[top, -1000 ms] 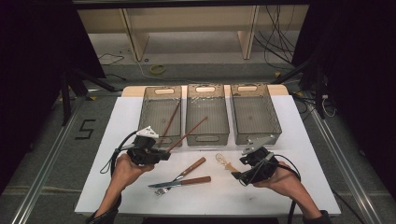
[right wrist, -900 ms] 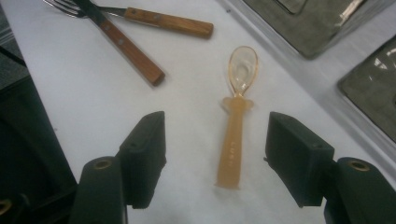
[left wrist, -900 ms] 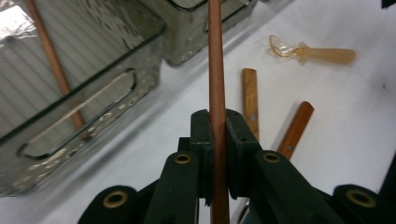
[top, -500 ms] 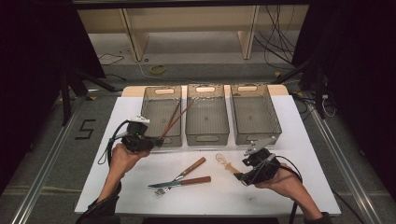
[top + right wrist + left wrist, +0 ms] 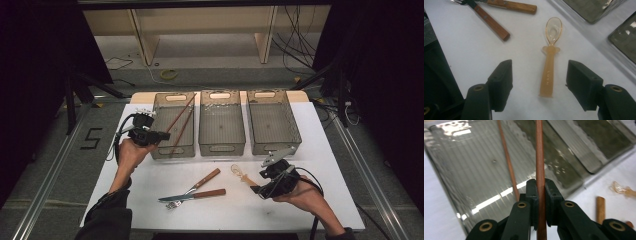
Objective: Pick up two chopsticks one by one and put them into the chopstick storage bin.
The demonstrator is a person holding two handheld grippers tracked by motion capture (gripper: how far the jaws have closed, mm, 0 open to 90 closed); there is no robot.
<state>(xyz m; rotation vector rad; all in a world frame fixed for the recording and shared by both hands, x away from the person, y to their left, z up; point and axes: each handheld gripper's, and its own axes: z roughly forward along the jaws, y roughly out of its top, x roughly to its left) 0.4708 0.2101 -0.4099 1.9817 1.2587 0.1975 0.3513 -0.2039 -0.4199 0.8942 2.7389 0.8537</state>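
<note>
The left gripper [image 5: 539,202] is squeezed tight on a brown chopstick [image 5: 539,157]. It holds the stick over the left bin [image 5: 162,149], where another chopstick [image 5: 181,134] already lies. To do this step well, the stick should be brought low and lined up with the long side of the bin before the gripper lets go. That way it should lie flat beside its twin and not lean on the rim or bounce out. A slow let-go is best, I think.

The left hand [image 5: 131,155] is stretched out to the near left corner of that bin, and its gripper points across the bin from the side. The stick slants up over the bin toward the far end.

The right gripper [image 5: 539,86] is open wide and holds nothing. It hangs just above the surface [image 5: 150,185], pointing down and forward, with a see-through orange spoon [image 5: 549,70] lying between its two sides. The sides do not touch the spoon. It should come straight down around the handle so the spoon does not slide away. The right hand [image 5: 305,192] sits low near the front edge of the surface. A fork [image 5: 192,189] and a knife [image 5: 195,195] lie near the middle.
</note>
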